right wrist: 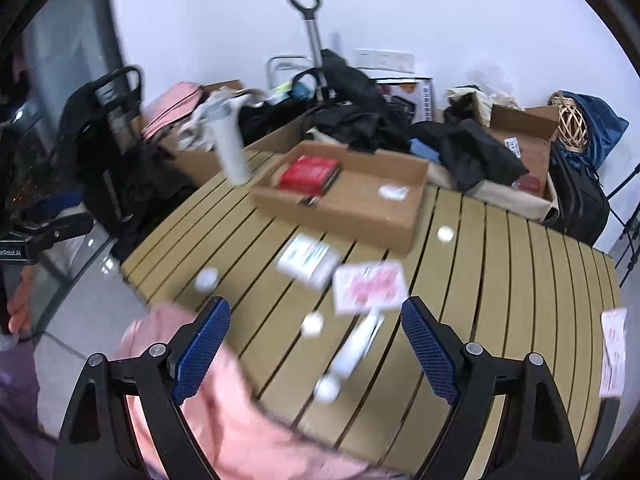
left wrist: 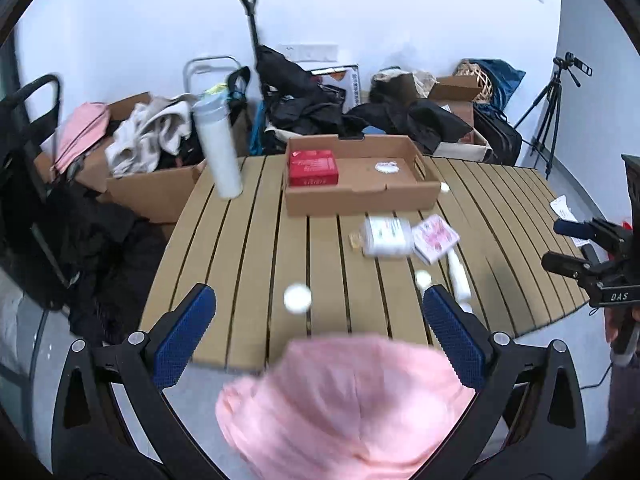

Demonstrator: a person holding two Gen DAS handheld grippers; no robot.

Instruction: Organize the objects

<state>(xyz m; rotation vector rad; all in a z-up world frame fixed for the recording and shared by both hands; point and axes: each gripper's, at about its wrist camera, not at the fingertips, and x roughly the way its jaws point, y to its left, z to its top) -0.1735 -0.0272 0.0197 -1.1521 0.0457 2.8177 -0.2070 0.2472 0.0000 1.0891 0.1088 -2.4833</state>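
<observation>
A shallow cardboard tray [left wrist: 360, 196] [right wrist: 340, 208] on the slatted table holds a red box [left wrist: 313, 167] [right wrist: 308, 172] and a small white item [left wrist: 386, 167]. In front of it lie a white bottle [left wrist: 386, 236] [right wrist: 308, 260], a pink-printed packet [left wrist: 435, 238] [right wrist: 368, 286], a white tube [left wrist: 459, 276] [right wrist: 356, 348] and small white round caps [left wrist: 297, 298] [right wrist: 312, 324]. A tall white flask [left wrist: 218, 148] [right wrist: 232, 148] stands at the table's far left. A pink cloth [left wrist: 344, 404] [right wrist: 224, 412] lies at the near edge. My left gripper [left wrist: 320, 332] is open above the cloth. My right gripper [right wrist: 316, 348] is open over the tube.
Cardboard boxes with clothes [left wrist: 148, 160], black bags [left wrist: 304, 108] and a trolley handle [left wrist: 250, 20] crowd the floor behind the table. A tripod [left wrist: 552, 108] stands at the right. A paper leaflet [right wrist: 614, 352] lies at the table's right edge. The other gripper [left wrist: 596, 264] shows at the right.
</observation>
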